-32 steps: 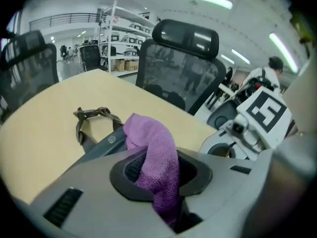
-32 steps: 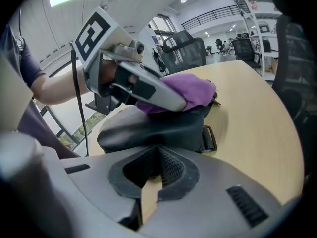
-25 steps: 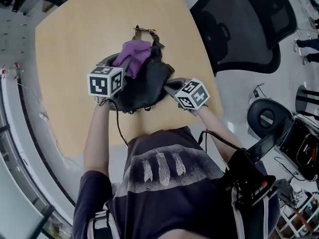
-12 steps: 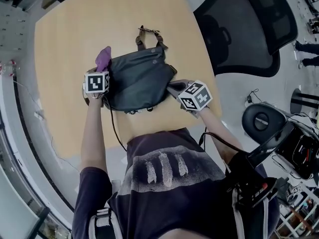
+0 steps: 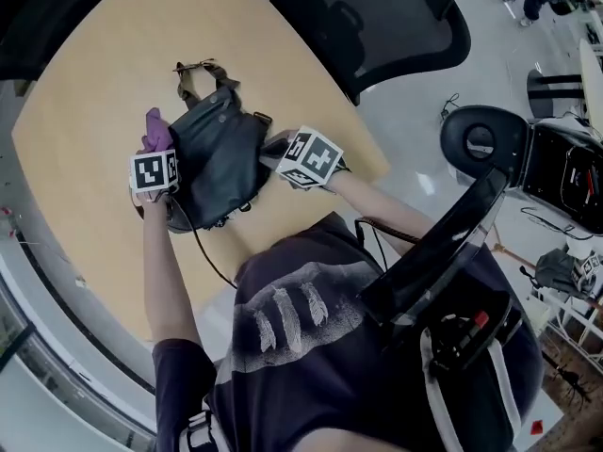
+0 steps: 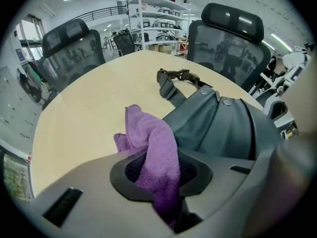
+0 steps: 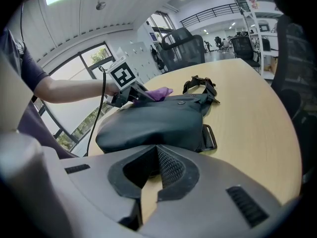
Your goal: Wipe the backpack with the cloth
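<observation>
Pale wood table (image 5: pixel 94 92) bears the backpack (image 5: pixel 217 153); a mesh chair (image 5: pixel 377 26) stands beyond.

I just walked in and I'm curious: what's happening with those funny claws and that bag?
A person is wiping a dark grey backpack that lies on a wooden table. The left claw is pinching a purple cloth and holds it at the backpack's left side. The right claw is closed, with its tips right at the backpack's opposite edge. It is hard to tell whether it is pinching the fabric there.
</observation>
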Motion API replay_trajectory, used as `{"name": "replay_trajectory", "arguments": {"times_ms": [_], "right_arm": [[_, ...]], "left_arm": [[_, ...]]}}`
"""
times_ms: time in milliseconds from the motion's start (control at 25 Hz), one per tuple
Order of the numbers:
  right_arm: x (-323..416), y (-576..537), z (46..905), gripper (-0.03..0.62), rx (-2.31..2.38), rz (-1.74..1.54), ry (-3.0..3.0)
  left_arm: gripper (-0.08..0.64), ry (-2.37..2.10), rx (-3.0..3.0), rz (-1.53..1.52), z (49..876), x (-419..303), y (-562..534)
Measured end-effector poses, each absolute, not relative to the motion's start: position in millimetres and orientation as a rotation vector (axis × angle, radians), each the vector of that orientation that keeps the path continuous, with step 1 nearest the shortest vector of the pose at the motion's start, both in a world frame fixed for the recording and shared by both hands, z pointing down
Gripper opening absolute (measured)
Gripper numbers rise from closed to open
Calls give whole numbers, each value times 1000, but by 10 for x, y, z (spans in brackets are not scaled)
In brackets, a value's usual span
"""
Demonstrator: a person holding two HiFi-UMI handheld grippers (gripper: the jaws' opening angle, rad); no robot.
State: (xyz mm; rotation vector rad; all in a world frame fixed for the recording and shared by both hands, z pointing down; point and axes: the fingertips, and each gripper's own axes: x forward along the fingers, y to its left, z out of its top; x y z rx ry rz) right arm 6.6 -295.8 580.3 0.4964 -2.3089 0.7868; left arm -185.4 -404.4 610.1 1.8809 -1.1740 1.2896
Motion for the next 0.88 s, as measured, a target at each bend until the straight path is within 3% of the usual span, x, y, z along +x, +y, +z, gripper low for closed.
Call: {"name": "replay_trajectory", "arguments": {"times_ms": [880], "right_arm": [[103,-2928,5879,2,445,801,-2348]], "left_arm": [[87,-833,2220,1393,6010,77,-4311]]}}
